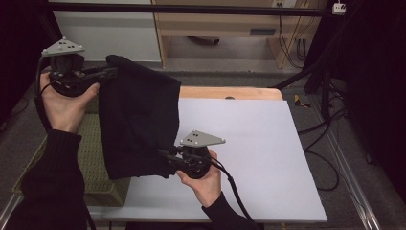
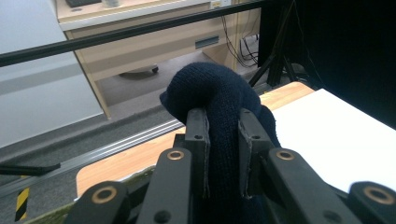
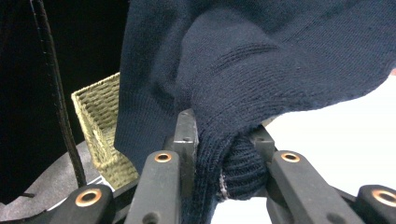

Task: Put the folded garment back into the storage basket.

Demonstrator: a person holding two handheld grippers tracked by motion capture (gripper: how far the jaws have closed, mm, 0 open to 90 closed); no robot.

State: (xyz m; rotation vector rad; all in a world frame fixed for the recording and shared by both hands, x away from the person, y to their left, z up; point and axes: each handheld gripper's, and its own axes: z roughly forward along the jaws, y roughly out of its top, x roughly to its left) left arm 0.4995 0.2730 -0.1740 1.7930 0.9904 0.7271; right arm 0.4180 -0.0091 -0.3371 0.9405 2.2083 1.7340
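The dark knitted garment (image 1: 136, 120) hangs in the air between the two hands, stretched over the left part of the table (image 1: 268, 158) and above the woven olive basket (image 1: 95, 167) that sits at the table's left edge. Its long axis runs on a diagonal in the high view: upper end far-left at the left gripper (image 1: 112, 72), lower end near-centre at the right gripper (image 1: 165, 155). The left end is the higher one; the cloth drapes down and toward the person from there, and its lower hem hangs just over the basket's near right corner, whether touching or not I cannot tell. Neither hand is the nearer to the garment, since each has an end of it. In the left gripper view the left gripper (image 2: 223, 140) has its fingers (image 2: 198, 140) drawn in to a narrow gap, with a thick fold of the garment (image 2: 215, 93) pinched between the pads and bulging up over the tips. In the right gripper view the right gripper (image 3: 224, 149) is likewise nearly closed, its fingers (image 3: 187, 135) clamped on a bunched ribbed edge of the garment (image 3: 261, 60), the rest of the cloth rising up and away from it; the basket (image 3: 100, 121) shows behind, lower left. Judgement: the piece is being held out at two points, probably to spread or lay it on the white sheet (image 1: 258, 143) covering the table, which lies open to the right of the cloth. The coming move would then turn on carrying both ends rightward together and keeping the span taut, so the hanging middle clears the basket rim.
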